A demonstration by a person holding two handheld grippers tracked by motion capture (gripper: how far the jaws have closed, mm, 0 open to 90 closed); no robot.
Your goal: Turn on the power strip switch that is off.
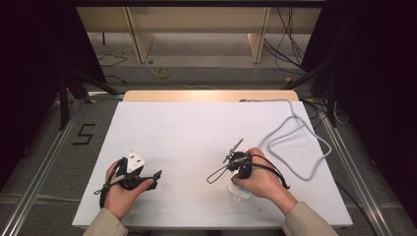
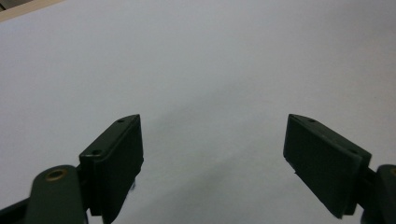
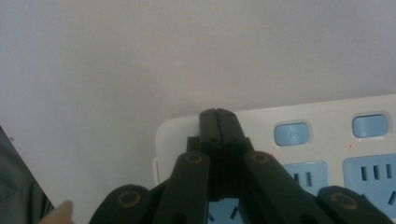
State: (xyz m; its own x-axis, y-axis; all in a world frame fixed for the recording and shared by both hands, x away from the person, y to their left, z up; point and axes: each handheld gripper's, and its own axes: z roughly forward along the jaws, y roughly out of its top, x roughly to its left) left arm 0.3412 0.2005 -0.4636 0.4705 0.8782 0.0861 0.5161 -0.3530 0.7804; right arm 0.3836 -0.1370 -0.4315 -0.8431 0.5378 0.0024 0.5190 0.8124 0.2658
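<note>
White table (image 1: 196, 128); grey floor (image 1: 44, 152)

The left gripper (image 2: 212, 154) has two black jaws that stand far apart, with nothing between them. Under them lies the white table top (image 2: 210, 65), plain and smooth. A thin strip of light wood (image 2: 18, 10) peeks in at the top left corner.

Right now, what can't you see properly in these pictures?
- Power strip: right gripper view cuts it off at the right edge, and the shut right gripper covers its near part.
- Power strip in the high view: mostly under the right hand.
- Whether the fingers press a switch: unclear.
- Grey cable's far end: too small.
</note>
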